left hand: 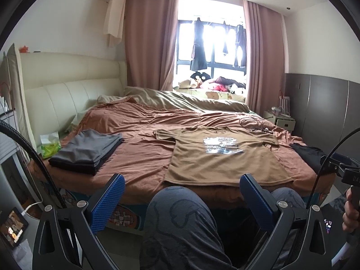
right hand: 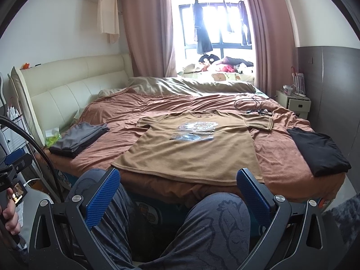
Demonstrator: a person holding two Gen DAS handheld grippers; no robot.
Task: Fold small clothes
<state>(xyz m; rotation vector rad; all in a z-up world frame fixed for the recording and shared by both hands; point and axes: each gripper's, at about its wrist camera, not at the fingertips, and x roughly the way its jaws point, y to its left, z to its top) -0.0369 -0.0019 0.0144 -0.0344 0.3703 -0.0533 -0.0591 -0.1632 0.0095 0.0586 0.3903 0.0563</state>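
Observation:
A tan T-shirt with a printed front lies spread flat, face up, on the bed's brown cover, hem at the near edge; it also shows in the right wrist view. My left gripper is open and empty, held back from the bed above my knee, short of the hem. My right gripper is open and empty, also short of the hem, over my legs.
A stack of folded grey clothes lies at the bed's left. A black garment lies at the right. Cables lie behind the shirt. A tissue pack sits by the headboard. A nightstand stands right.

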